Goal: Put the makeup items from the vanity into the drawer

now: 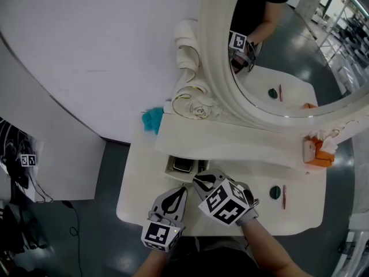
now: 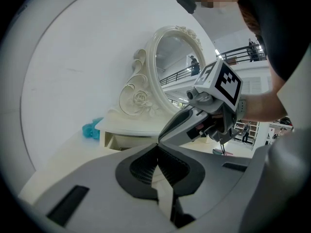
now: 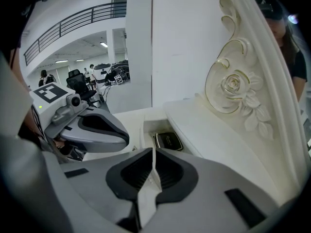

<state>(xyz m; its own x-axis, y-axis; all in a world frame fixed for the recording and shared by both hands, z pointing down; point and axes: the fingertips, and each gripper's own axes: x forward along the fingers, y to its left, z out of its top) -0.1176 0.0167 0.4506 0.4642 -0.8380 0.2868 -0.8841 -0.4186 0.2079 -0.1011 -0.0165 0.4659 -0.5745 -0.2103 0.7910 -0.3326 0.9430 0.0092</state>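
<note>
Drawer (image 1: 170, 165) open, black compact (image 1: 183, 165) inside; white vanity (image 1: 144, 183), grey floor (image 1: 109, 172); left gripper (image 1: 183, 190), right gripper (image 1: 199, 179): fingers together, empty.

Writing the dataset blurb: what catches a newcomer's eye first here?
The ornate white mirror fills the upper right of the head view. Below it the left gripper and right gripper, both shut and empty, meet at the open drawer, which holds a dark compact. A green disc and red pencil lie on the tabletop to the right.
</note>
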